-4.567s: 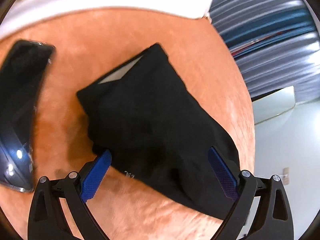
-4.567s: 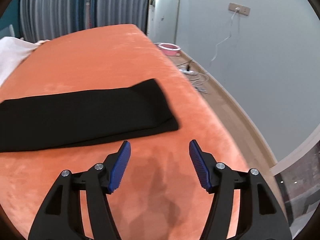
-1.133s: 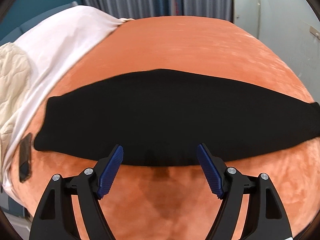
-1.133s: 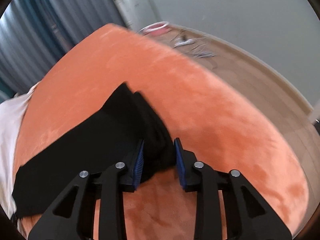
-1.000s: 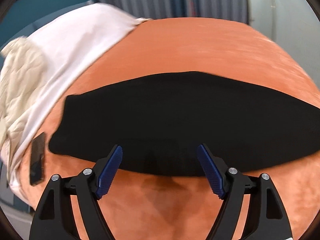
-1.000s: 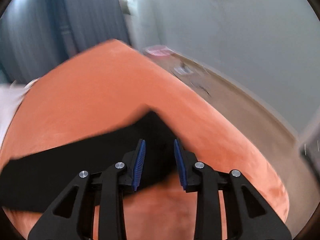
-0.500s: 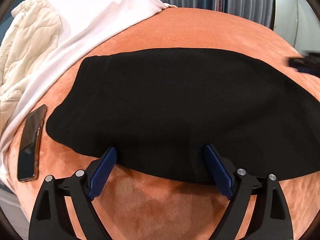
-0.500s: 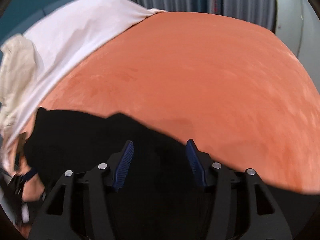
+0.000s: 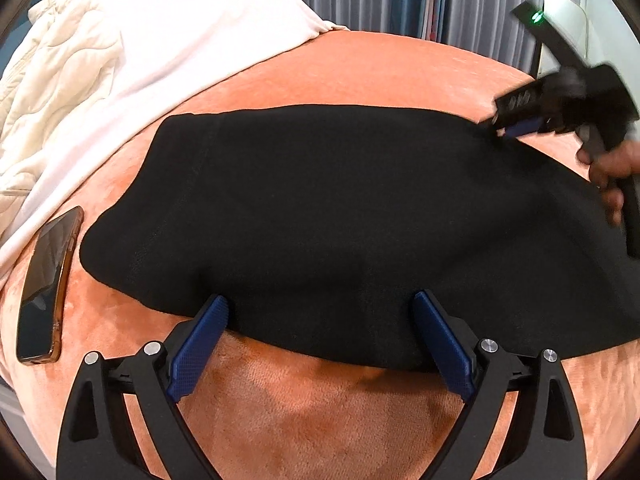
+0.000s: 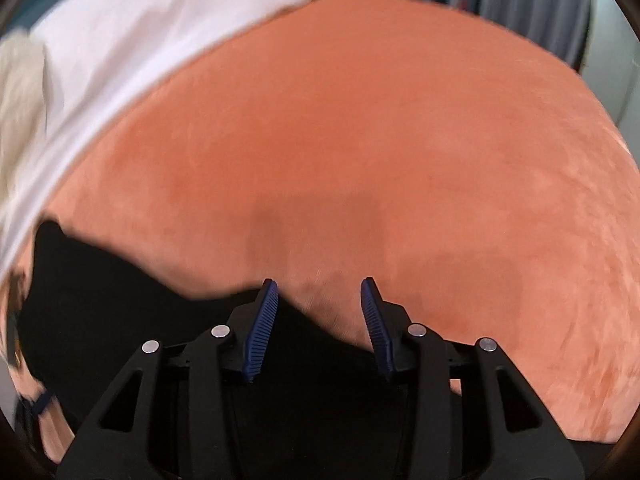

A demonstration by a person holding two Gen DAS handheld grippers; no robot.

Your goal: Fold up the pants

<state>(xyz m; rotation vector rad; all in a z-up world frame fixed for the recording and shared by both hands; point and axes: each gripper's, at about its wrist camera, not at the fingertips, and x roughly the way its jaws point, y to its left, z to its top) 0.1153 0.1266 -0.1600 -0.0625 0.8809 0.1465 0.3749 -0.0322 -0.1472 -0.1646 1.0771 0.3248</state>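
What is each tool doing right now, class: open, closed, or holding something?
Left tool: open, fingers straddling the near edge of the black pants, not clamped.
Right tool: open, over the pants' far edge, holding nothing.

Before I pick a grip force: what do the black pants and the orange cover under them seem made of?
The black pants look like soft matte knit fabric: no sheen, limp drape. The orange cover seems plush, velvety fleece: short nap with brushed streaks. Exact fibres cannot be told.

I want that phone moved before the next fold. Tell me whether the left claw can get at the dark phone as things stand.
Probably yes. The dark glossy phone lies bare on the orange plush cover, beside the black folded pants, nothing on it. The left claw is open and empty.
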